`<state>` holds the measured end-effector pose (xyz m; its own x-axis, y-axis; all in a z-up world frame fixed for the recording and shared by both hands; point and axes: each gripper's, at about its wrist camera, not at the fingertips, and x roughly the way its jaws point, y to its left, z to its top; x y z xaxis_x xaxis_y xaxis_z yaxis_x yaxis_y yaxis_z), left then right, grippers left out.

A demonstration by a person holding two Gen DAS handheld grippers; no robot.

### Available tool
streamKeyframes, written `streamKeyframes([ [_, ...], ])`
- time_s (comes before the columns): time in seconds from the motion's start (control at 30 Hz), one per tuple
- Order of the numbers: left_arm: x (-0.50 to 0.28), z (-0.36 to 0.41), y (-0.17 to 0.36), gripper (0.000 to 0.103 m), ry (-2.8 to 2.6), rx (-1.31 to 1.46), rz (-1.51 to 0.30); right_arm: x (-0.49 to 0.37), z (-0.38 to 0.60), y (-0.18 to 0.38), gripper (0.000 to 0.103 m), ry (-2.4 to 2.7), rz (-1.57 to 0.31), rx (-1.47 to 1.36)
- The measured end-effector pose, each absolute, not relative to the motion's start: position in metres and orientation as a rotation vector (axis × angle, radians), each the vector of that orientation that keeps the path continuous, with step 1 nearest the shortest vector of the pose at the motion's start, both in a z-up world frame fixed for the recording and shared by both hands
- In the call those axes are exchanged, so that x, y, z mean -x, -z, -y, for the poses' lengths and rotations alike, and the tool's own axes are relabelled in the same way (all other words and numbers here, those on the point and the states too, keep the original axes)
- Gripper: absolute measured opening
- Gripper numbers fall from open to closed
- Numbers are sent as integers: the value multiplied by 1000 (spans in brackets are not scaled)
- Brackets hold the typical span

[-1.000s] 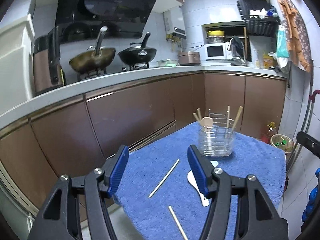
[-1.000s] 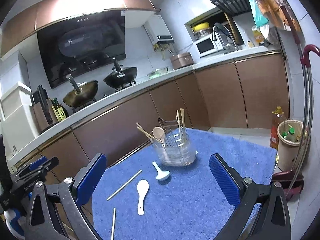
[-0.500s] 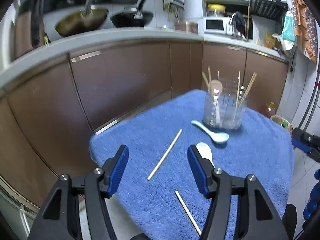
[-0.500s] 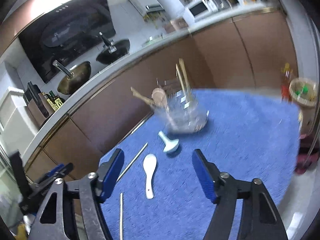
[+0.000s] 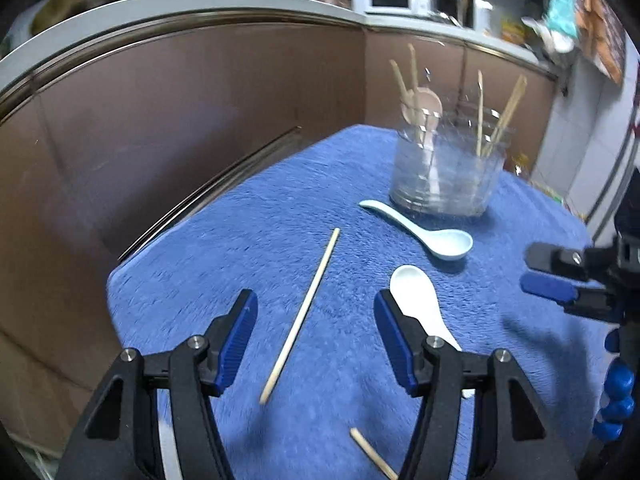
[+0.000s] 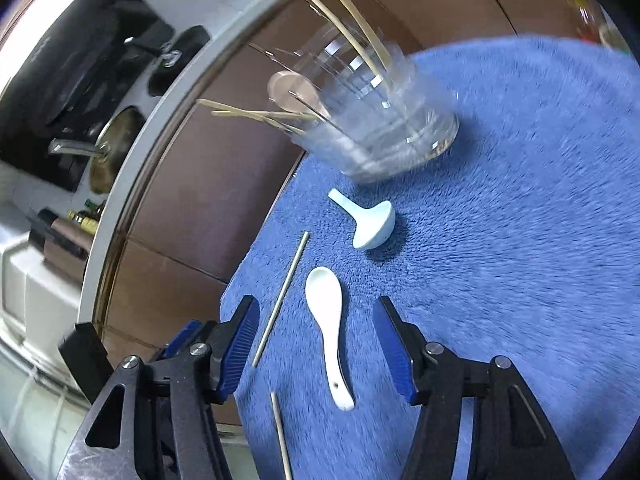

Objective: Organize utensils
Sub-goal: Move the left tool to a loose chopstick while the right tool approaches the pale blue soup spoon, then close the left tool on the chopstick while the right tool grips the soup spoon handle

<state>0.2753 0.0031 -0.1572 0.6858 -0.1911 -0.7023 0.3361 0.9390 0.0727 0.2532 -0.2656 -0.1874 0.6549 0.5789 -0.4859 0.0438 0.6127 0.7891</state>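
Some chopsticks and a wooden spoon (image 5: 426, 106) are already stood in the clear holder (image 5: 444, 172) near the blue cloth's (image 6: 520, 240) far edge. Two soup spoons (image 6: 326, 320) and two chopsticks (image 5: 302, 314) are still left lying. Both the left gripper (image 5: 314, 340) and the right gripper (image 6: 316, 344) are held wide, nothing gripped

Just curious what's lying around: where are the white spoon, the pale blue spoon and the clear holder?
white spoon (image 6: 325, 296): right wrist view, on its bowl.
pale blue spoon (image 5: 450, 243): left wrist view, on its bowl.
clear holder (image 5: 444, 176): left wrist view, on its wall.
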Motion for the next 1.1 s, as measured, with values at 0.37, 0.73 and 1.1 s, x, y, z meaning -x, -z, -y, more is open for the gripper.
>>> streamKeyframes([
  [0.37,-345,25,189,58,369,-323,-874,-294,273,229,47,-304,-869,-1024],
  [0.73,-386,40,202,36,369,-373,-956,-311,274,236,40,-261,-883,-1036],
  [1.1,-411,57,215,18,336,-414,-1034,-316,281,244,34,-231,-882,-1049],
])
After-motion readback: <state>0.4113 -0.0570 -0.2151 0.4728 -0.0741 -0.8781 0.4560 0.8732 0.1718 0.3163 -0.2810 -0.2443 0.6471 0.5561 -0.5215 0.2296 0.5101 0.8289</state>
